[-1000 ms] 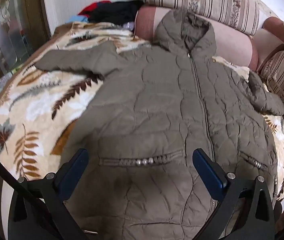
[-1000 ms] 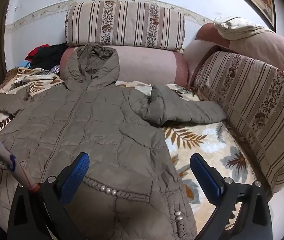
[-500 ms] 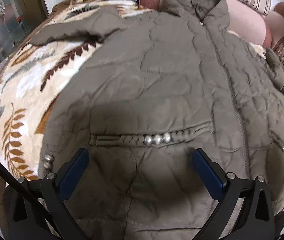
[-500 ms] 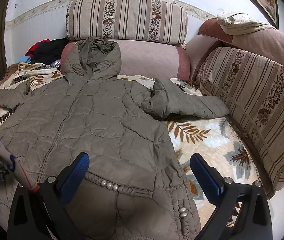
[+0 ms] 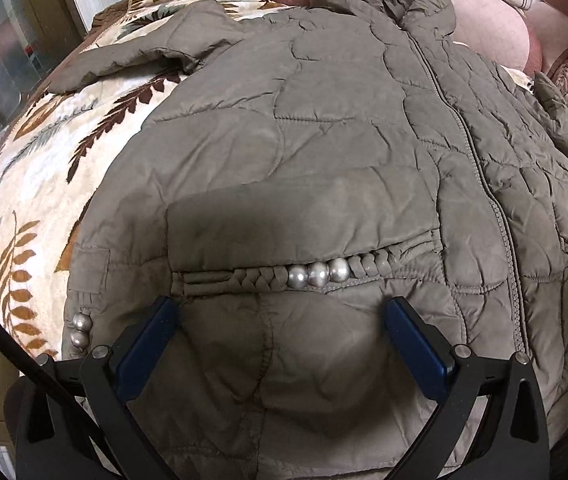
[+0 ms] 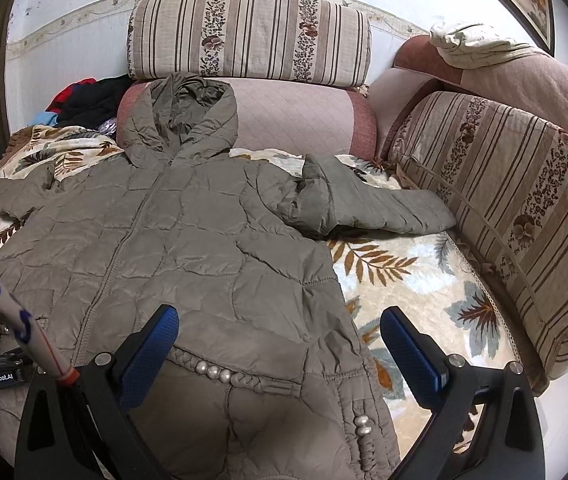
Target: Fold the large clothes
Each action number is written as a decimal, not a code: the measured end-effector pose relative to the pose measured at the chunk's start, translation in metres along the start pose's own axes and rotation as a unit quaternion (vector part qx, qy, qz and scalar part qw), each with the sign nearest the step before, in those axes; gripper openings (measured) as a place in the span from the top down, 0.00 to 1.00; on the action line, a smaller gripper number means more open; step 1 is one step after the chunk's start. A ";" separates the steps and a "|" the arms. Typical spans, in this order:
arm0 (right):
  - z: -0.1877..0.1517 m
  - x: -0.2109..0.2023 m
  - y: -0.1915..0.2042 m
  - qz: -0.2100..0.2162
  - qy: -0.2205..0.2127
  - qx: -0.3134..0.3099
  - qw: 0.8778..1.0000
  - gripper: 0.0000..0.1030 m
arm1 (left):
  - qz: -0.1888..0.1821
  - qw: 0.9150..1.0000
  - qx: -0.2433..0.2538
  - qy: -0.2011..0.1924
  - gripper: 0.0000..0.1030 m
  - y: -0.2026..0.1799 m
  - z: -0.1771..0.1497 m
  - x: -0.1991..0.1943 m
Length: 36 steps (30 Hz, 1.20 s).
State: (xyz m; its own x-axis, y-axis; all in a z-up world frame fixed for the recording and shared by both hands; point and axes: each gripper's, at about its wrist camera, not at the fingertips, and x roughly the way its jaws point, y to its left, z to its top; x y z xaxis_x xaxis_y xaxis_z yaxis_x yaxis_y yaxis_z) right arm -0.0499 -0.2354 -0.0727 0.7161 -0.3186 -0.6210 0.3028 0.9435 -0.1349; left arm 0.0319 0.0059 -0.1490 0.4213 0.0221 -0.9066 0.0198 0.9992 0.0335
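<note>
Jacket: olive quilted hooded jacket (image 6: 188,248) spread front-up and zipped on the leaf-print blanket (image 6: 403,280), hood resting against the pink bolster (image 6: 295,120).
Jacket sleeves: one sleeve (image 6: 367,208) bent out toward the striped side cushion (image 6: 523,208); the other sleeve (image 5: 144,56) stretched over the blanket on the opposite side.
Pocket trim: braided pocket edge with three silver beads (image 5: 317,273) just ahead of the left tool's fingers; a matching beaded pocket (image 6: 214,370) sits between the right tool's fingers.
Left gripper: left gripper (image 5: 282,314) spread wide with nothing between its blue pads (image 5: 148,340), low over the lower front panel near the hem.
Right gripper: right gripper (image 6: 280,322) also wide apart and empty, above the jacket's lower corner and the blanket beside it.
Change, left view: compared with a second ago the jacket fills far more of the view; the pocket beads have grown large and close, and the hood has slid to the top edge, so the left tool has come down toward the hem.
Change, right view: nearly the same as a second ago, only slightly closer to the jacket.
Background: pile of dark and red clothes (image 6: 84,100) beyond the bolster, striped back cushion (image 6: 248,36) against the wall.
</note>
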 end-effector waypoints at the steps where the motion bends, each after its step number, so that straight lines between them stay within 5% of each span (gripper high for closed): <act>1: -0.001 0.001 0.000 0.000 0.002 0.001 1.000 0.01 | 0.002 1.000 0.002 -0.002 0.00 -0.001 0.000 0.000; 9: -0.001 -0.002 -0.003 -0.007 0.006 0.003 1.000 0.01 | 0.000 1.000 -0.002 -0.010 0.00 0.001 0.003 -0.008; 14: 0.002 -0.007 -0.003 -0.013 -0.001 0.000 1.000 0.01 | -0.002 0.994 -0.027 -0.103 0.00 0.009 0.005 -0.055; 18: 0.002 -0.008 -0.002 -0.012 0.000 0.001 1.000 0.01 | 0.044 0.972 -0.031 -0.230 0.00 0.011 0.003 -0.115; 22: 0.002 -0.009 -0.002 -0.013 -0.001 0.001 1.000 0.01 | 0.063 0.950 -0.043 -0.302 0.00 0.016 -0.002 -0.158; 25: 0.003 -0.010 -0.002 -0.013 -0.001 0.002 1.000 0.01 | 0.052 0.946 -0.048 -0.316 0.00 0.020 -0.004 -0.173; 36: 0.001 -0.012 -0.006 -0.015 0.005 0.007 1.000 0.01 | 0.013 0.958 -0.049 -0.283 0.00 0.025 -0.005 -0.169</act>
State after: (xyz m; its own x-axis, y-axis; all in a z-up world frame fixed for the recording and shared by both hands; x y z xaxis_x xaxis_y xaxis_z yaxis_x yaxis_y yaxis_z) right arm -0.0597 -0.2375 -0.0641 0.7003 -0.3459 -0.6245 0.3326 0.9321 -0.1434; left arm -0.0430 0.0269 0.0033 0.8455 0.0542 -0.5312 -0.0716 0.9974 -0.0122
